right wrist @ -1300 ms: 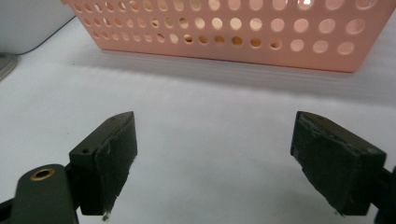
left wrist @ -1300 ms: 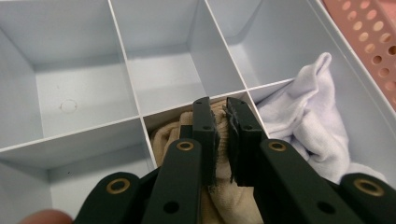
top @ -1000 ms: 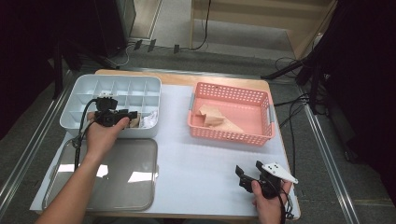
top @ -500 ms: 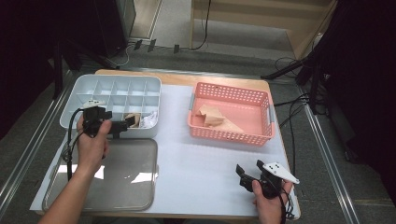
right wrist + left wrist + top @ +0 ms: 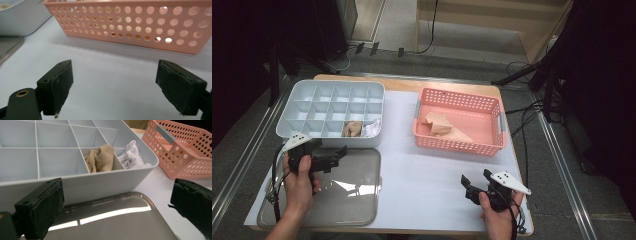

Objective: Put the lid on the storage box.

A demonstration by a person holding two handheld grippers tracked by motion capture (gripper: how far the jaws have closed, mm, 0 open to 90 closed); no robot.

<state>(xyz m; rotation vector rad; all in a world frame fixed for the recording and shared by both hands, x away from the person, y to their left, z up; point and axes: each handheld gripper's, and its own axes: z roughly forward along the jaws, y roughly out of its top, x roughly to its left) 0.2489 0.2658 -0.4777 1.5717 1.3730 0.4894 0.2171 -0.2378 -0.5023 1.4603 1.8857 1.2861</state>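
On the left of the table point(image 5: 412, 165), the grey divided tray point(image 5: 292, 120) has two cloths in its near row: a beige cloth point(image 5: 353, 129) and, in the compartment just right of it, a white cloth point(image 5: 372, 129). More beige cloth point(image 5: 443, 126) lies in the pink basket point(image 5: 459, 145) to the right, so sorting looks partly done, with at least that piece left. Left tongs point(image 5: 343, 151) gape wide and empty above the clear lid point(image 5: 327, 200) near the tray; right tongs point(image 5: 468, 184) gape wide too, empty, low over the near right table. Versus a second ago: the left tongs were at the tray's near row by the beige cloth, their jaws have just been opening with nothing between them now, and the hand has pulled back nearer and left; the right hand hasn't moved.
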